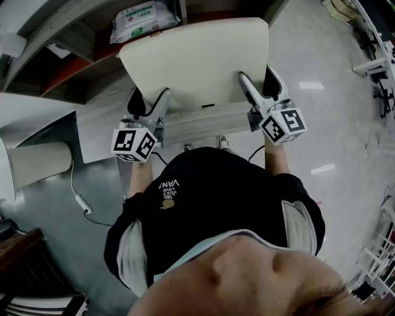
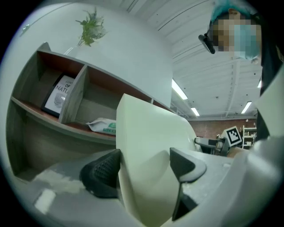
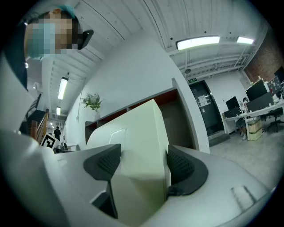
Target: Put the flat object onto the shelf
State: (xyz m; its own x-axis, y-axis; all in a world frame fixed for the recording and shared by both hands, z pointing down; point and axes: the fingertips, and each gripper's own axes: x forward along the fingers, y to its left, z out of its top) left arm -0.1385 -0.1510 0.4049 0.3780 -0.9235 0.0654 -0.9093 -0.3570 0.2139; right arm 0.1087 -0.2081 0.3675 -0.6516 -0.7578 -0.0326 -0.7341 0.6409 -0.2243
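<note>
A cream flat board [image 1: 196,65] is held up in front of the wooden shelf unit [image 1: 86,43]. My left gripper [image 1: 150,105] is shut on the board's near left edge, and my right gripper [image 1: 259,86] is shut on its near right edge. In the left gripper view the board [image 2: 151,150] fills the gap between the black pads [image 2: 104,170], with the shelf's compartments [image 2: 93,104] beyond it. The right gripper view shows the board [image 3: 137,146] clamped between both pads [image 3: 182,166], tilted up toward the shelf.
A white wipes packet [image 1: 143,18] lies on a shelf level just past the board; the same packet [image 2: 103,126] shows in the left gripper view. A framed picture [image 2: 60,94] stands in a compartment, a small plant [image 2: 91,26] on top. A round white stool [image 1: 34,162] and a cable [image 1: 79,194] lie at left.
</note>
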